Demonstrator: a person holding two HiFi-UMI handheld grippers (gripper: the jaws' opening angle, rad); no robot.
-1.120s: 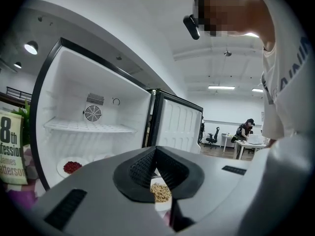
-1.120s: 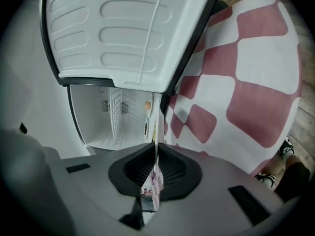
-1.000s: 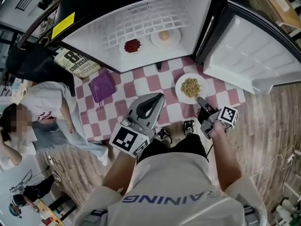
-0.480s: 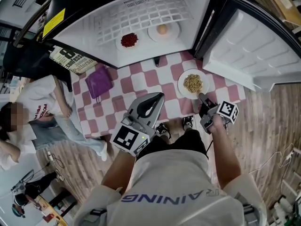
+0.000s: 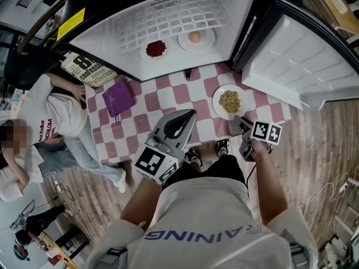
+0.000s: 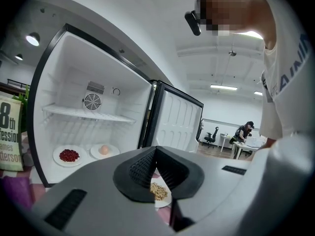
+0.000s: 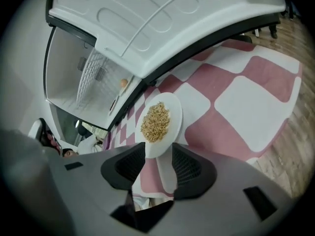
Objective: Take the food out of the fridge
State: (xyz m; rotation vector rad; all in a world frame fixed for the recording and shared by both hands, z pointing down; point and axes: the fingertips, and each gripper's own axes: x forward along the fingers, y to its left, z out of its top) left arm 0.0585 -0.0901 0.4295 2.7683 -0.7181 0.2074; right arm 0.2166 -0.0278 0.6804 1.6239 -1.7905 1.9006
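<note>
Fridge (image 5: 224,15) is open, door (image 5: 297,66) swung to my right. Two plates sit on the fridge floor: the red-food plate (image 5: 156,49) on the left and the egg plate (image 5: 194,37) just beside it on the right. The left tool view shows both, red (image 6: 69,155) and egg (image 6: 104,150), under the wire shelf.

The tabletop (image 5: 168,97) is a pink-and-white checked cloth spread on the wood floor in front of the fridge. The grain plate (image 5: 230,101) is out of the fridge and lies flat on the cloth's right side, near the door's lower edge.

Right tool (image 5: 238,119): jaws apart, gripping nothing. In its own view the tool (image 7: 158,151) points at the grain plate (image 7: 158,122), and the plate's near rim shows in the gap at the tips. I can't tell whether the pads touch the rim.

Left tool (image 5: 190,115): held over the middle of the cloth, well apart from every plate. Its own view shows the tool (image 6: 155,151) with tips together and nothing between them. The grain plate (image 6: 158,191) is visible past the jaws.

Other items: a purple thing (image 5: 118,98) on the cloth's left side, a magazine (image 5: 84,69) by the fridge's left corner, and a seated person (image 5: 50,122) off the cloth's left edge.
</note>
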